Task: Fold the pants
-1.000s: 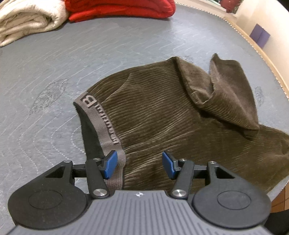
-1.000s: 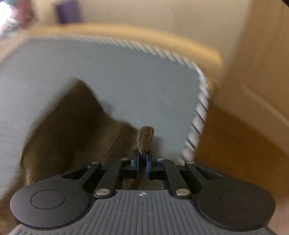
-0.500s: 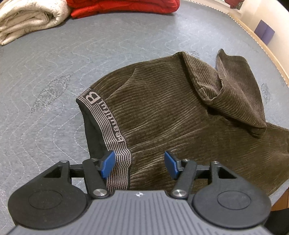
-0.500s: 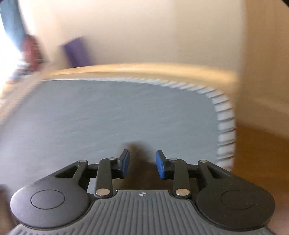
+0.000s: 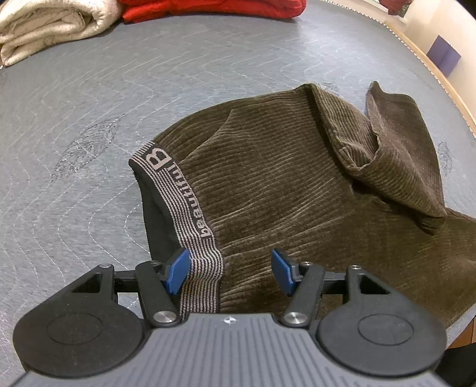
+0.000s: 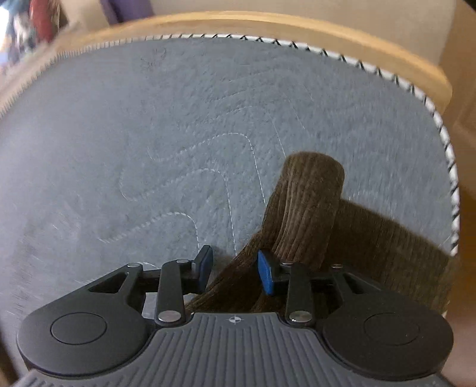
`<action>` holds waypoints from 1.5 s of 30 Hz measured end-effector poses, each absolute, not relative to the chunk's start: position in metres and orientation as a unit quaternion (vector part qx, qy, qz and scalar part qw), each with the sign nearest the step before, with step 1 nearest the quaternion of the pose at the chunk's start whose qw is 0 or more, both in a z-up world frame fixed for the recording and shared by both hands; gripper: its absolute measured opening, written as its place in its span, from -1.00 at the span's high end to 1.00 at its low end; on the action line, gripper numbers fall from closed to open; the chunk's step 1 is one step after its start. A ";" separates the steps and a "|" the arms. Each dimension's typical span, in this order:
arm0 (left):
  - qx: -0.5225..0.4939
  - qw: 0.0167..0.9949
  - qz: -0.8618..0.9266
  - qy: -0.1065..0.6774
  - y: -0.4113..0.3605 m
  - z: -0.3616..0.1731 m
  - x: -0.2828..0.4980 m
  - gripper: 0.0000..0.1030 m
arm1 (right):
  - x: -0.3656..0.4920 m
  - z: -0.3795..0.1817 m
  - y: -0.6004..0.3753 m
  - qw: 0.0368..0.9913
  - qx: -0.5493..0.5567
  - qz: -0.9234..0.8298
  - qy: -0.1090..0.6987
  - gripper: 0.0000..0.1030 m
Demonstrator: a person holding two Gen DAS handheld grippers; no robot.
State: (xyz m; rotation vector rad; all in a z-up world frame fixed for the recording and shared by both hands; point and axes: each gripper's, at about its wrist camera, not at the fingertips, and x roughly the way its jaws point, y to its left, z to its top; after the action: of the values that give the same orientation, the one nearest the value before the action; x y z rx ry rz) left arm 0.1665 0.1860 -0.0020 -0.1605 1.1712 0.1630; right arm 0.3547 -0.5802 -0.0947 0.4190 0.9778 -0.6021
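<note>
Left claw (image 5: 227, 269) agape over striped waistband (image 5: 178, 190), right claw (image 6: 235, 272) closing around a leg fold of brown corduroy pants (image 5: 282, 184), rumpled on grey quilted bench (image 5: 89, 119), folding barely begun.

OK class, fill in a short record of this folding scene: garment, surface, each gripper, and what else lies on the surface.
garment: brown corduroy pants, striped waistband, one leg end folded back
surface: grey quilted mat
left gripper: open over the waistband
right gripper: jaws closing, pants fabric between them, pads not yet pressing
other items: cream towel, red cloth, far edge
</note>
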 end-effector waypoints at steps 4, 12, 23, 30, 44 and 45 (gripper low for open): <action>-0.078 0.827 0.081 0.551 0.189 -0.003 0.168 -0.29 | 0.350 -0.083 -0.577 0.821 0.209 -0.330 0.417 0.88; -0.079 0.828 0.086 0.548 0.195 -0.002 0.167 -0.29 | 0.364 -0.059 -0.561 0.862 0.168 -0.323 0.352 0.86; -0.163 0.814 0.123 0.543 0.250 -0.005 0.160 -0.32 | 0.277 -0.069 -0.635 0.802 0.170 -0.429 0.380 0.14; -0.211 0.791 0.132 0.559 0.271 -0.029 0.165 -0.47 | 0.242 -0.092 -0.677 0.784 0.241 -0.396 0.413 0.16; -0.210 0.766 0.121 0.596 0.261 -0.068 0.182 -0.55 | 0.222 -0.083 -0.692 0.765 0.236 -0.439 0.407 0.68; -0.215 0.763 0.121 0.598 0.261 -0.071 0.183 -0.55 | 0.221 -0.078 -0.690 0.766 0.232 -0.446 0.401 0.61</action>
State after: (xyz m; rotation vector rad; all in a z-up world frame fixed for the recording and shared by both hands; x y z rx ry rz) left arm 0.1828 0.2614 -0.0708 -0.4669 1.2996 0.2623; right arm 0.2207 -0.6897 -0.0779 0.5046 0.8713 -0.9689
